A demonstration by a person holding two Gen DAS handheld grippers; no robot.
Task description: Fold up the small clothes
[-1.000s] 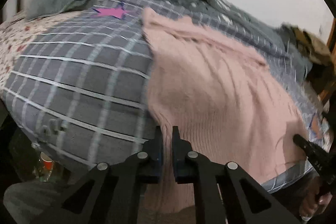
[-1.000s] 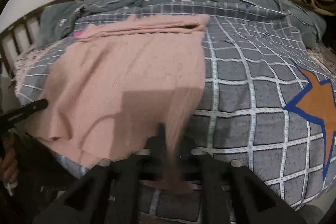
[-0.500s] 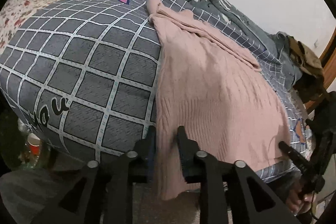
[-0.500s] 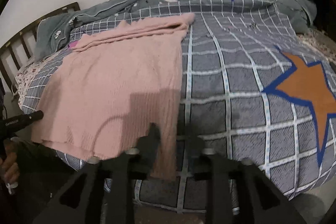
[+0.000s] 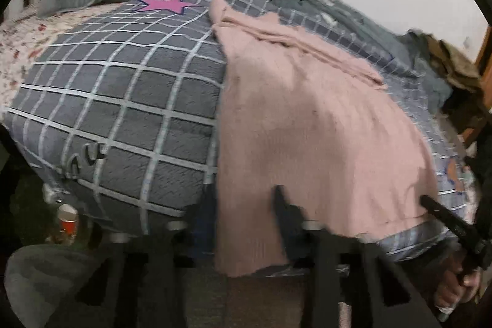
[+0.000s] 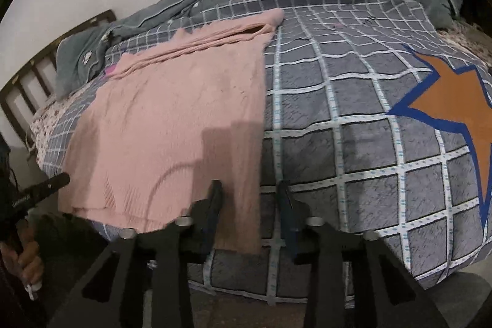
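Pink sweater (image 5: pixel 310 125) flat on checked quilt (image 5: pixel 129 112)

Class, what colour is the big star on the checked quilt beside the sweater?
Orange star, edged in blue; clearest in the right wrist view.

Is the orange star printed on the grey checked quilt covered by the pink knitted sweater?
No, the orange star lies bare, well right of the pink knitted sweater.

Blurred dark lettering on the grey checked quilt (image 5: pixel 92 157), not legible.
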